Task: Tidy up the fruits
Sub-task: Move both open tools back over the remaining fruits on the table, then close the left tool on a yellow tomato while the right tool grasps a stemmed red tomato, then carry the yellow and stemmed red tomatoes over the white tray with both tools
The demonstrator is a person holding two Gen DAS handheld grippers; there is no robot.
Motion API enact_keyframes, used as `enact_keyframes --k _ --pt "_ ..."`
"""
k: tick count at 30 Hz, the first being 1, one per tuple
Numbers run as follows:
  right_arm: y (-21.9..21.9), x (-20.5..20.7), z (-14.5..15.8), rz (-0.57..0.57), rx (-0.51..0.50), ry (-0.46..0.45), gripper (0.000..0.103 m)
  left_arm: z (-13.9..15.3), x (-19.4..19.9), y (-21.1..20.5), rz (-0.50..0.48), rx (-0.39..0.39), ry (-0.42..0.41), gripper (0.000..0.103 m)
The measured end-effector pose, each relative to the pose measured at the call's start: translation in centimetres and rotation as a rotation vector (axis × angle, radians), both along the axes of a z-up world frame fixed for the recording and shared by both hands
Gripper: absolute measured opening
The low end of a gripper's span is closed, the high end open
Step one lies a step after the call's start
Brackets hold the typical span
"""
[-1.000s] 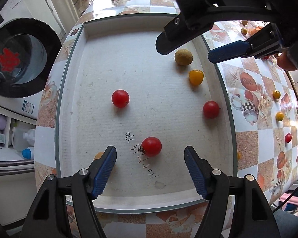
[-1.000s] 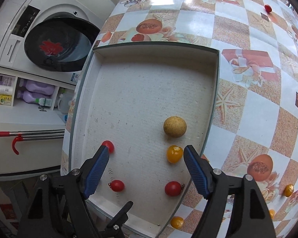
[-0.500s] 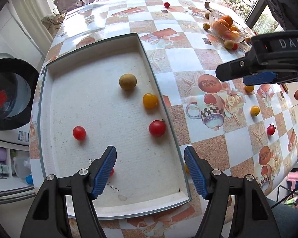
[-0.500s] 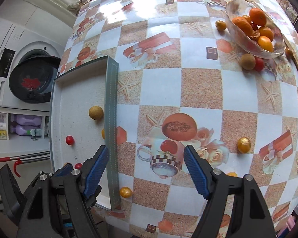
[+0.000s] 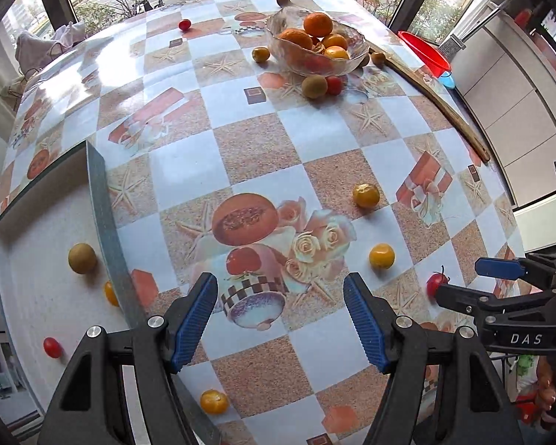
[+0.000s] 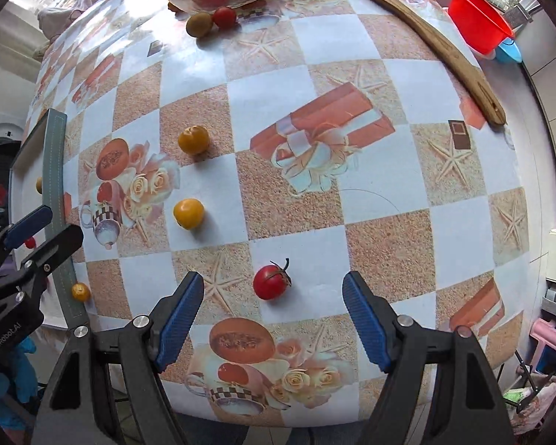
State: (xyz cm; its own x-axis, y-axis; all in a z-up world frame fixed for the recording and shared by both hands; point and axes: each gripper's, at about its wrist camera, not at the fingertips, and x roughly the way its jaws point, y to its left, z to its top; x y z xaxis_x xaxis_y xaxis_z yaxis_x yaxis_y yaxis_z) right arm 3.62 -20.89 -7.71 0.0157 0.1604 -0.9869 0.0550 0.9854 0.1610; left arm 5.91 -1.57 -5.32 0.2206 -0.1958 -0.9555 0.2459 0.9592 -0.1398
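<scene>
Both grippers' jaws stand open and empty. The right gripper point(image 6: 273, 328) hangs just above a red cherry tomato point(image 6: 271, 282) lying on the tablecloth point(image 6: 381, 244) near the table's near edge, its green stem pointing up and right. Being round, it has no real long axis. To grip well, I'd centre it between the pads, clear of the stem. The left gripper point(image 5: 280, 320) hovers beside the tray point(image 5: 103, 222).

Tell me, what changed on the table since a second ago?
Both grippers swung away from the tray to the tablecloth; the right hand-held gripper now hangs by a red tomato. Nothing was grabbed or dropped. The fruits stayed put, both grippers open.
</scene>
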Motion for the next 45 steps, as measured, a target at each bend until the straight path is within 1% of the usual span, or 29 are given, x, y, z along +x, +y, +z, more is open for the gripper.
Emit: enact_keyframes --k 4,8,10,16,18,20,22,23,25,26,27,28,29,31,34,36,40,45 --pt "-0.4 -0.7 -0.5 0.005 -0.007 -0.011 0.08 -1.1 1.7 -2.9 -0.022 -0.018 0.026 0.072" --pt "0.1 -1.1 -1.0 0.027 -0.008 -0.022 0.08 -2.3 3.3 -5.0 -0.03 -0.016 0.04 0.072" --pt "0.4 -1.2 -1.2 0.037 -0.003 -0.03 0.074 -2.7 3.9 -5.8 -0.034 -0.009 0.04 0.072" --pt "0.8 -1.0 -1.9 0.036 0.008 -0.032 0.062 -4.1 5.1 -7.4 -0.03 0.012 0.053 0.072" --pt "0.8 -0.8 -1.9 0.033 0.005 -0.044 0.061 -4.1 5.2 -7.9 -0.033 0.023 0.037 0.072" --pt "0.8 -0.4 -1.9 0.037 0.004 -0.049 0.058 -4.2 5.4 -8.3 -0.036 0.035 0.034 0.072" --pt "1.0 0.0 -1.9 0.05 -0.004 -0.05 0.052 -4.2 5.6 -8.5 -0.034 0.041 0.035 0.071" --pt "1.1 0.2 -1.8 0.063 -0.008 -0.05 0.048 -4.2 5.6 -8.6 -0.031 0.051 0.032 0.068" --pt "1.7 0.5 -1.7 0.087 -0.009 -0.047 0.032 -4.2 5.6 -8.7 -0.029 0.085 0.024 0.055" --pt "2.5 0.7 -1.6 0.093 -0.004 -0.043 0.028 -4.1 5.6 -8.7 -0.03 0.078 0.024 0.052" --pt "2.6 0.8 -1.6 0.096 -0.003 -0.041 0.024 -4.0 5.6 -8.5 -0.033 0.054 0.027 0.043" --pt "2.6 0.9 -1.5 0.096 0.001 -0.04 0.024 -3.9 5.6 -8.5 -0.04 0.026 0.035 0.031" --pt "2.5 0.9 -1.4 0.092 0.01 -0.038 0.024 -4.0 5.7 -8.8 -0.05 0.007 0.049 0.026" --pt "2.0 1.0 -1.2 0.072 0.041 -0.033 0.024 -3.9 5.5 -9.1 -0.064 0.017 0.048 0.024" --pt "0.5 1.2 -0.8 0.056 0.081 -0.031 0.024 -3.4 5.2 -8.8 -0.049 -0.024 0.064 0.024" --pt "-0.4 1.2 -0.3 0.057 0.098 -0.032 0.024 -2.8 4.8 -8.5 -0.036 -0.034 0.064 0.024" --pt "-1.3 2.4 0.5 0.075 0.111 -0.032 0.024 -1.0 4.1 -7.5 0.003 -0.038 0.052 0.024" --pt "-2.5 2.5 2.3 0.131 0.121 -0.046 0.024 2.0 2.7 -5.7 0.086 -0.05 0.026 0.024"
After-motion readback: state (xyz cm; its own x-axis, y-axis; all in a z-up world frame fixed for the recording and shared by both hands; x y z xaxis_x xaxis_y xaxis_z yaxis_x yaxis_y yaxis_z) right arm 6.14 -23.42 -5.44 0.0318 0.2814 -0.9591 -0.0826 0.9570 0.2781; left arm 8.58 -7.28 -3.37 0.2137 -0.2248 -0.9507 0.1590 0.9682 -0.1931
